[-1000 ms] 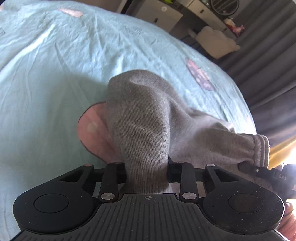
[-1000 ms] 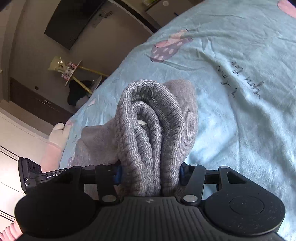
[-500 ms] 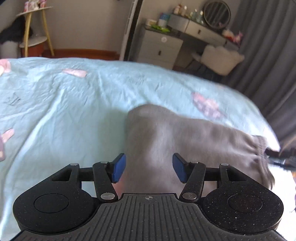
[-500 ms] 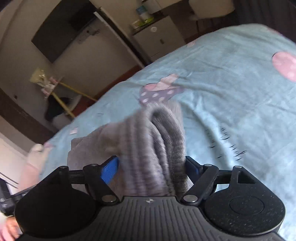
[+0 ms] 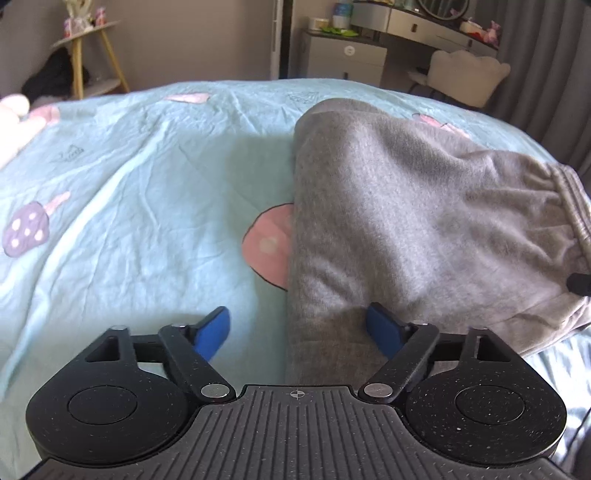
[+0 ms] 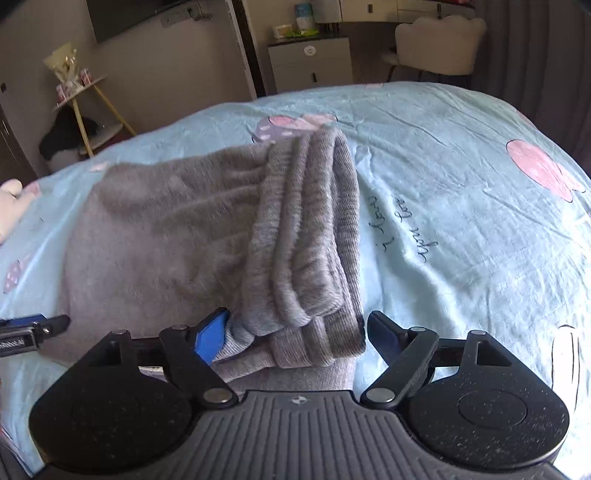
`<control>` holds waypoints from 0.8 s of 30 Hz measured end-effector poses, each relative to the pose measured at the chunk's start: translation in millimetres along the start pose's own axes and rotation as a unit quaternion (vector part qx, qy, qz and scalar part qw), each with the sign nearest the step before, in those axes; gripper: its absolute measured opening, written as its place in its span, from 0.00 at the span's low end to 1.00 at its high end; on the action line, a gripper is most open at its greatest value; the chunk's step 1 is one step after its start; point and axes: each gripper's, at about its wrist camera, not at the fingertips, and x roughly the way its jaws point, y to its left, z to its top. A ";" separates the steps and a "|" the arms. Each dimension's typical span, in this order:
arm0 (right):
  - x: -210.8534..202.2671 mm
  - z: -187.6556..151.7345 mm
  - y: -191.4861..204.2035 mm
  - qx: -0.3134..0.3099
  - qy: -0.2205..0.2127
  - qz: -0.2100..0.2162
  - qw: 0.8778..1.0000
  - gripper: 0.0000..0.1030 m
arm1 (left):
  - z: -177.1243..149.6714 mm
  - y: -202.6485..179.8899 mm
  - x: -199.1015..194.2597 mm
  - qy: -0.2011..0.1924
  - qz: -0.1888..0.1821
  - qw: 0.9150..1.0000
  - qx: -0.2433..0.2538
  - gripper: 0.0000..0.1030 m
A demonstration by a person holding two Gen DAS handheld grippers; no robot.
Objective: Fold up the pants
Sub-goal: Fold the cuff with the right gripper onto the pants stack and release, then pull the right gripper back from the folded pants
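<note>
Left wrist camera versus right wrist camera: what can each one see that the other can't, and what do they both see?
Only the left view shows the round mirror on the dressing table and the smooth folded edge of the pants. Only the right view shows the dark wall screen, the handwriting print on the sheet and the stacked ribbed cuffs. Both show the grey pants lying on the blue sheet, the white chair, and open jaws.

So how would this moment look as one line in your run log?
step: release after fold | left gripper: open, just opened | right gripper: open, just opened | pants: folded, on bed
</note>
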 end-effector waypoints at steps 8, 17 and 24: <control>-21.4 -5.6 8.9 -0.022 -0.017 -0.024 0.999 0.89 | -8.2 4.2 -21.7 -0.005 0.036 0.999 -0.025 0.94; -30.5 -31.8 31.3 -0.053 0.015 -0.032 0.998 0.89 | -19.3 -15.6 -38.7 0.005 0.030 1.000 -0.009 0.94; 0.7 -23.9 30.9 -0.023 0.053 -0.067 0.996 0.88 | -28.8 -27.7 -34.4 0.042 0.030 0.999 0.012 0.94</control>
